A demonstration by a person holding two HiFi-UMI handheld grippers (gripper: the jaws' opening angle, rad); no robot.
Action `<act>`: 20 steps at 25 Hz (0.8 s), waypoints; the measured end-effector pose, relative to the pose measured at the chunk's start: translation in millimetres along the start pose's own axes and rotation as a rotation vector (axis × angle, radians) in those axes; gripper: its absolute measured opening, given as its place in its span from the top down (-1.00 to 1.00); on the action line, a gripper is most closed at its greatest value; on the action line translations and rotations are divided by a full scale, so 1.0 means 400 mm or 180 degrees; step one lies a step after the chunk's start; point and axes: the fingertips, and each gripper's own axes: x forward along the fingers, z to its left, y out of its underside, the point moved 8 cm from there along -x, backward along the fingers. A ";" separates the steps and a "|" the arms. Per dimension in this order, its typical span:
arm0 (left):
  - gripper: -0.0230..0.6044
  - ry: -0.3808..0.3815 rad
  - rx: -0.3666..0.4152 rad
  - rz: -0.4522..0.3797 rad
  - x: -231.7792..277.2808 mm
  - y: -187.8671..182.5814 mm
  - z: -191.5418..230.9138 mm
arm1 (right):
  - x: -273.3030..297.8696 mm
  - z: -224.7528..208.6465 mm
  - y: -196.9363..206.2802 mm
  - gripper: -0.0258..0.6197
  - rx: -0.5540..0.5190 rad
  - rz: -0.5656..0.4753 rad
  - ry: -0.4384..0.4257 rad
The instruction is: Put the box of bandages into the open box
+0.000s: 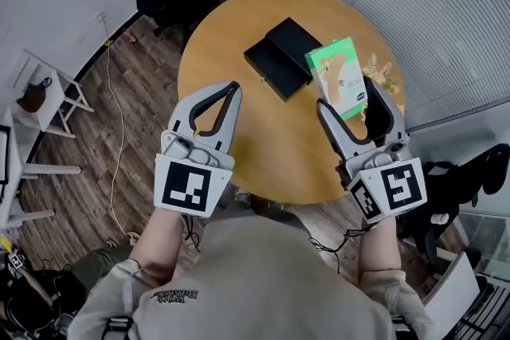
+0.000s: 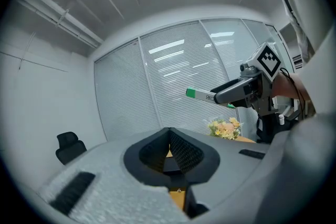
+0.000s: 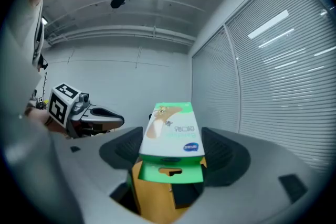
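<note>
1. Your left gripper [image 1: 225,91], lower left of the head view: pale grey curved jaws, with a white cube [image 1: 187,187] of black square markers at the base.
2. Your right gripper [image 1: 348,95], lower right: the same grey shell, carrying its own marker cube [image 1: 394,189].
3. Black, finely ribbed pads [image 2: 185,152] line the jaws, seen low in the left gripper view.
4. Thin black cables [image 1: 188,232] trail from beneath each cube.
5. You wear a beige long-sleeved sweatshirt [image 1: 263,283], with dark lettering [image 1: 175,296] at the bottom left of the head view.
</note>
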 end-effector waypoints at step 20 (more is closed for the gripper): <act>0.86 0.0068 -0.0102 0.0252 0.244 0.164 0.076 | 0.355 -0.103 0.184 -0.21 0.0013 0.0725 -0.0333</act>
